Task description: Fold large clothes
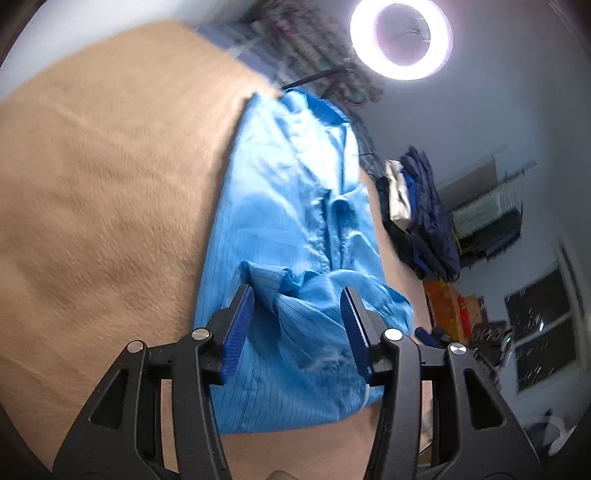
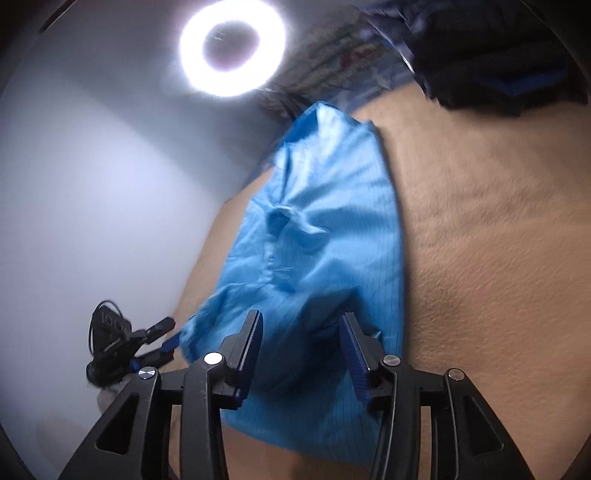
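Observation:
A light blue pinstriped garment (image 1: 288,206) lies folded into a long narrow strip on the tan cover (image 1: 92,184). My left gripper (image 1: 297,295) hovers over its near end. The blue pads stand apart, a bunched fold of cloth rises between them, and neither pad presses on it. In the right wrist view the same garment (image 2: 325,221) stretches away from me. My right gripper (image 2: 301,319) is open over its near end, with cloth below the gap. The left gripper (image 2: 162,345) shows at the garment's left corner.
A pile of dark and white clothes (image 1: 421,214) sits beyond the garment's right side, and shows as a dark heap (image 2: 498,55) at the top right of the right wrist view. A ring light (image 1: 362,33) glows above. Orange items (image 1: 447,299) and a window (image 1: 543,332) lie to the right.

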`<state>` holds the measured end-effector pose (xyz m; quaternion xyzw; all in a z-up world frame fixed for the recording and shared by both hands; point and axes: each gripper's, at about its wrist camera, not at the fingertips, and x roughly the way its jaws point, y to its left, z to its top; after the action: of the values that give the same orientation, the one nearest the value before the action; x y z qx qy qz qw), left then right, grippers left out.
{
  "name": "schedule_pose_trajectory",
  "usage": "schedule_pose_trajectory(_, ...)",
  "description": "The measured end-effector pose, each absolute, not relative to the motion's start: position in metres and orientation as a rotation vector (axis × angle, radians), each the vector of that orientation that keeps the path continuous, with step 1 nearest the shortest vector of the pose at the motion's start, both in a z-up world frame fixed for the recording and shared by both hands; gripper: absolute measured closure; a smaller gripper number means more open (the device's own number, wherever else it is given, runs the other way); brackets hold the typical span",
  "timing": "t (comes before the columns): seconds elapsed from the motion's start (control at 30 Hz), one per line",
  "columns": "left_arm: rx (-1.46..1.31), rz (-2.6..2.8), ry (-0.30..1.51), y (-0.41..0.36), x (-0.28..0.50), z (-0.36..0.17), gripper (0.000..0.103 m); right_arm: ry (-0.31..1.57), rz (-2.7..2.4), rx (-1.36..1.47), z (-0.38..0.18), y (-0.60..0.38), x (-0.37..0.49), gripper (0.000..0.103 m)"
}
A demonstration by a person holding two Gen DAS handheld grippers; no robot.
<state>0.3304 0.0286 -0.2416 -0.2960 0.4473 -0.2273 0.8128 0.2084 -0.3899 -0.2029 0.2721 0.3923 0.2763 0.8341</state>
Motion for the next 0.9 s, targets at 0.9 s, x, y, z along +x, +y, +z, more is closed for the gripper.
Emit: schedule_pose_trajectory(0.9, -0.419, -0.447, 0.961, -0.036, 0.364, -0.239, 0.054, 0.845, 0.586, 0.249, -0.199, -0.304, 0.248, 0.075)
